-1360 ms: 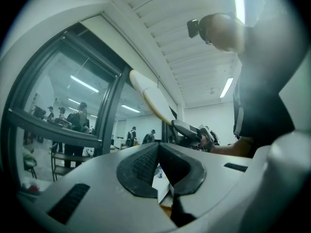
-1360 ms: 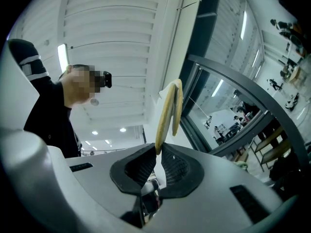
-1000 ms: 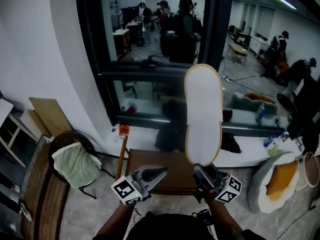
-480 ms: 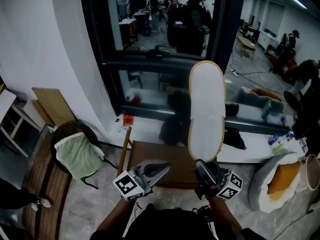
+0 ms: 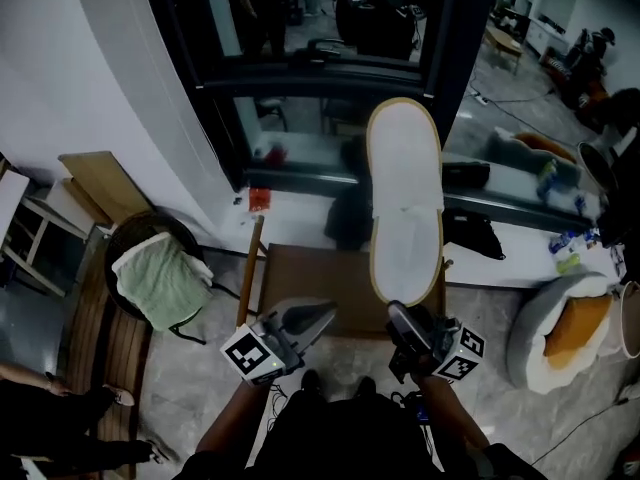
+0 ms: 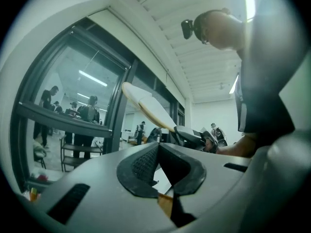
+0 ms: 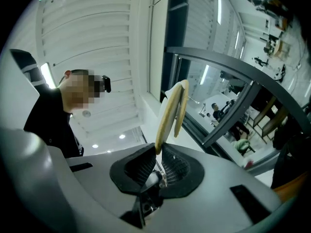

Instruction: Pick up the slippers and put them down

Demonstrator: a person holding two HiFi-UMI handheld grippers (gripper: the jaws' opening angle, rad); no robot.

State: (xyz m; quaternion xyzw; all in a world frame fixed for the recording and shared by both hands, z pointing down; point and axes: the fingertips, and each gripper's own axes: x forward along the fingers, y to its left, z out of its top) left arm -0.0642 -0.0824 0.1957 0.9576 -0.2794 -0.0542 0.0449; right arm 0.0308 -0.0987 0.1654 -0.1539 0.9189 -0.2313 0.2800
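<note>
Right gripper (image 7: 158,152): jaws pinched tight on the tan rim at one end of the slipper (image 5: 404,203).
Slipper: held in the air, pale sole toward the head view, above the far edge of the brown table (image 5: 310,288).
Left gripper (image 6: 158,145): jaws together, empty, just beside the right.
Around: green towel (image 5: 160,286) draped on a dark chair (image 5: 138,243), left.

The heel end of the flat white slipper with a tan rim (image 5: 404,203) is hidden between the jaws of the right gripper (image 5: 400,316), at lower centre. The brown wooden table (image 5: 300,278) is partly covered by it. Dark-clad people (image 5: 375,13) behind glass are cut off at the top edge.
</note>
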